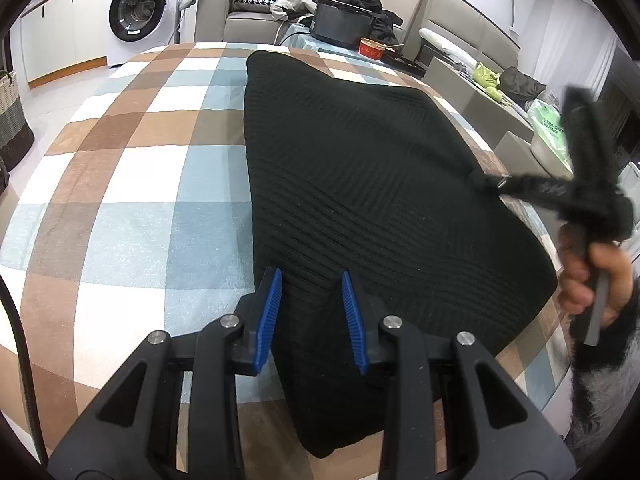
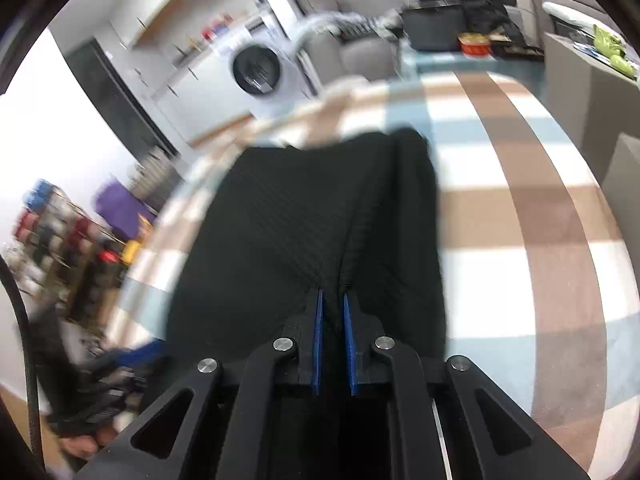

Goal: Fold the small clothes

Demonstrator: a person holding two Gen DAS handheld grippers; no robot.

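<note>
Blue-padded fingers [image 1: 269,312] of the left gripper [image 1: 310,312] spread moderately, a raised fold of the black ribbed garment [image 1: 360,184] running between them without either pad clearly pressing it. Beyond, in the left wrist view only: garment lying across the checked brown, blue and white cloth on the table [image 1: 120,200], its right edge drawn up to a point into the right gripper [image 1: 502,181], seen from outside and blurred, with the person's right hand [image 1: 592,276] around the handle. From the right wrist view: right gripper [image 2: 333,294] nearly closed, narrow gap pinched on a gathered ridge of the same black ribbed garment [image 2: 300,220], fabric pulled taut in creases toward the fingertips. Motion blur over most of this view. Shown here and not in the other: shelves of coloured items at left, and the other gripper, smeared, at lower left. Common to both: washing machine [image 1: 138,10], grey sofa [image 1: 248,20], red bowl [image 1: 371,47] past the table's far edge.
</note>
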